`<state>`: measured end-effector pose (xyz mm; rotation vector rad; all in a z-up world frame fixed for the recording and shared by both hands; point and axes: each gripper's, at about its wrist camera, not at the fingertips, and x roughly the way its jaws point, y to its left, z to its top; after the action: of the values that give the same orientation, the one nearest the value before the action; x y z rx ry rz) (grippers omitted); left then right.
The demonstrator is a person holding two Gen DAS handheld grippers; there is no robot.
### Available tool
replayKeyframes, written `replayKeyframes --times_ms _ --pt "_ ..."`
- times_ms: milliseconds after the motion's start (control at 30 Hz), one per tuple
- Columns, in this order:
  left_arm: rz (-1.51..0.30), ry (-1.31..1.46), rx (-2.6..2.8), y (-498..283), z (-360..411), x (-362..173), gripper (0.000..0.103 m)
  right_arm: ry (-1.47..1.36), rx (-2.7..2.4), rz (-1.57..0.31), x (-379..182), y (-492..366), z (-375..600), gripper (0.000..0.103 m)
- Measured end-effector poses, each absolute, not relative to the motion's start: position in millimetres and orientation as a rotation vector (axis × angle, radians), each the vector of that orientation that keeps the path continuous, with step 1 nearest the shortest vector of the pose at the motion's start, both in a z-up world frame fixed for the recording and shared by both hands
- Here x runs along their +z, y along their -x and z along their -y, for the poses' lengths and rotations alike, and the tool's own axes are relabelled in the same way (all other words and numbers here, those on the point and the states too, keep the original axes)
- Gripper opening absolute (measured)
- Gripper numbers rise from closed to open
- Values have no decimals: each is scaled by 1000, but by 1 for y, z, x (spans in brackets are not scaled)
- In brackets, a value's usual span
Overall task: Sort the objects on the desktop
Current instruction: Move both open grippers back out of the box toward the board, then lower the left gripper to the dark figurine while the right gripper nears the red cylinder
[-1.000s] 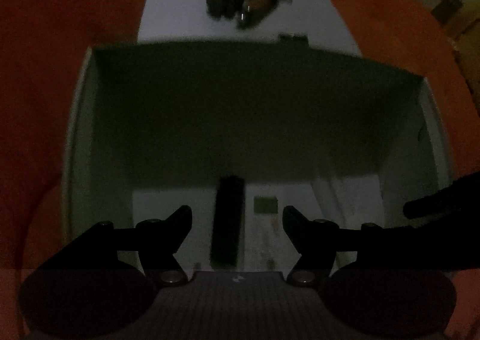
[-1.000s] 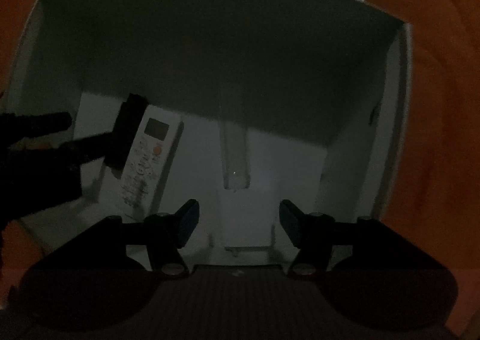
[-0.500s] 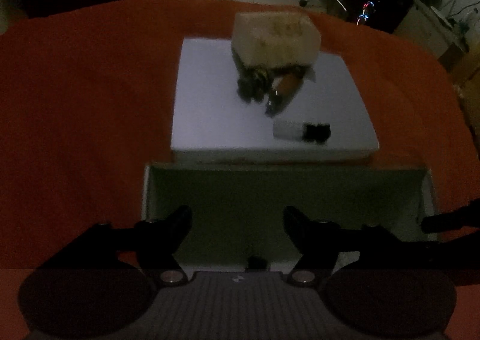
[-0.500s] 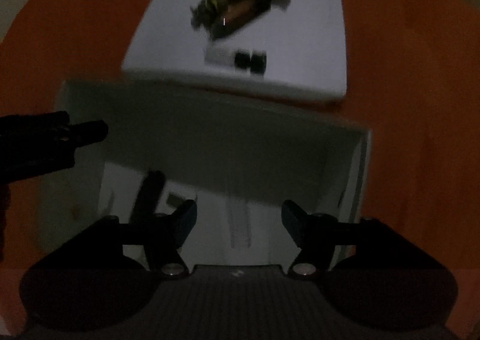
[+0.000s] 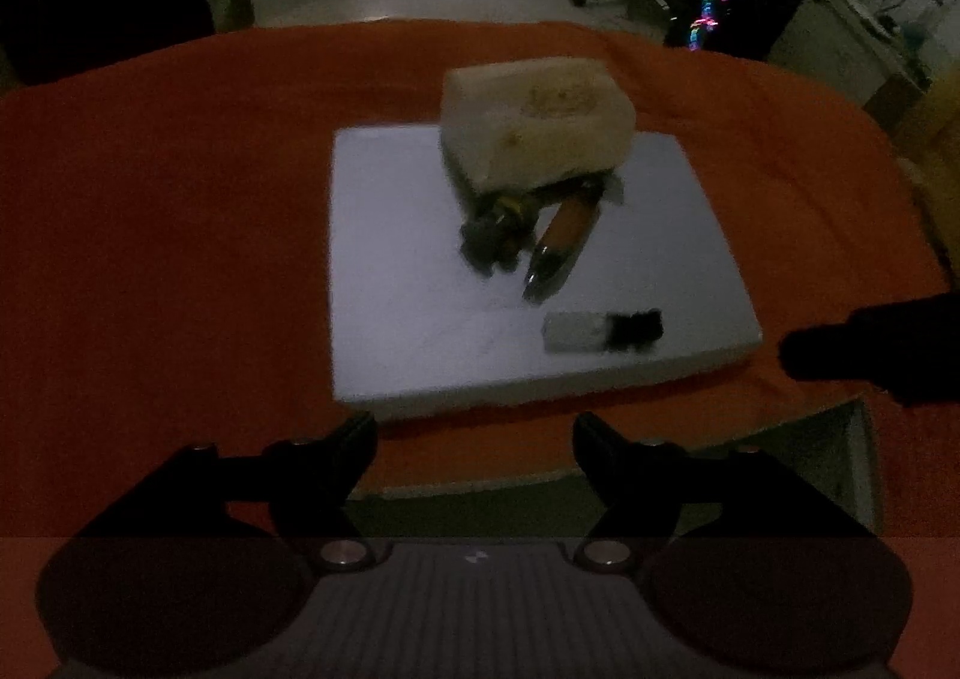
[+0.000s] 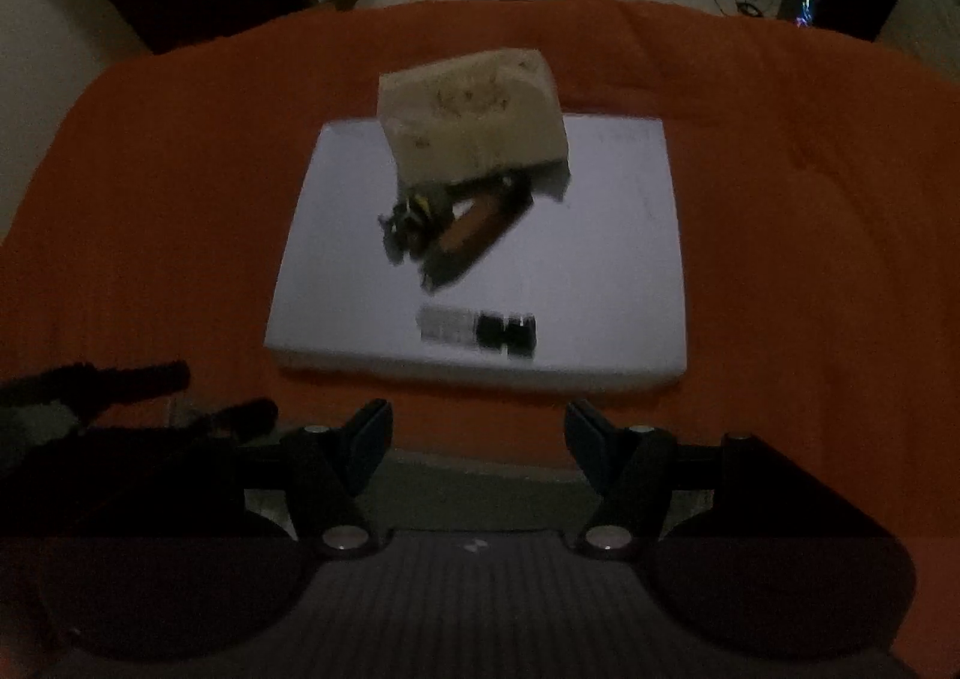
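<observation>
A flat white lid (image 5: 420,283) (image 6: 600,271) lies on the orange cloth. On it are a pale tissue pack (image 5: 534,121) (image 6: 474,115), a dark bunch of keys (image 5: 495,235) (image 6: 411,223), a brown pen-like case (image 5: 561,241) (image 6: 474,235) and a small white-and-black stick (image 5: 603,330) (image 6: 477,328). My left gripper (image 5: 474,433) is open and empty, above the far rim of the white box (image 5: 864,475). My right gripper (image 6: 478,427) is open and empty, near the box rim (image 6: 480,475).
The orange cloth (image 5: 150,259) (image 6: 810,259) covers the table. The other gripper shows as a dark shape at the right of the left wrist view (image 5: 870,349) and at the left of the right wrist view (image 6: 108,385). Chairs and floor lie beyond.
Both grippers have risen and pulled back out of the white box, staying open. The view went from the box's inside, with a remote and a dark stick, to the lid beyond it.
</observation>
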<state>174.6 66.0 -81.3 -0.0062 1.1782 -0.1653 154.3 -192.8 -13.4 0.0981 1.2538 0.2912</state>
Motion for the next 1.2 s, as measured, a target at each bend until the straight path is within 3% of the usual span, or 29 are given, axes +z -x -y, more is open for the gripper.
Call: replayKeyframes --times_ms 467,733,1200 --pt "-1203 -54 -213 -248 -88 -141 70 -122 208 -1319 -72 -240 183 68" --pt "-1135 -145 -318 -264 -71 -165 66 -121 184 -1321 -101 -261 178 61" --pt "-955 -404 -578 -289 -40 -177 58 -240 158 -1366 -132 -308 163 61"
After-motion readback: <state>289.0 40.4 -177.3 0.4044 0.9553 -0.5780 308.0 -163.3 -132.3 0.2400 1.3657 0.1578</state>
